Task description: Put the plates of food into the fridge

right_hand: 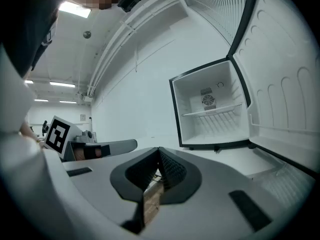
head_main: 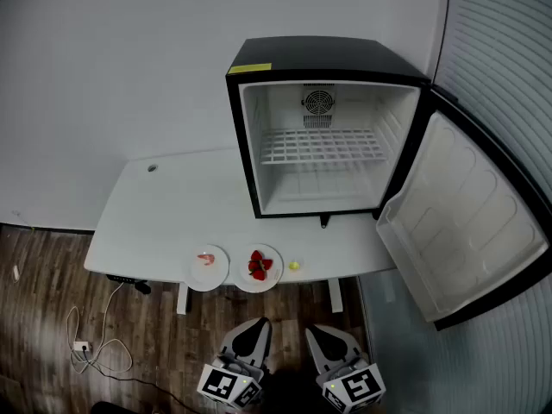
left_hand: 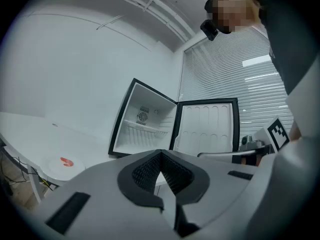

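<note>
The open fridge (head_main: 319, 149) faces us, door (head_main: 466, 222) swung right.
Our left gripper (left_hand: 161, 156) and right gripper (right_hand: 159, 156): fingers pressed together, empty; shrimp plate (head_main: 210, 276) beside strawberry plate (head_main: 259, 285) at the surface (head_main: 164, 222) edge.

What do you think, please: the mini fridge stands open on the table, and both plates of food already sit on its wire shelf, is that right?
Not quite. The mini fridge does stand open on the table, but the shrimp plate and the strawberry plate sit on the table's near edge, not on the wire shelf, as the head view shows.
</note>
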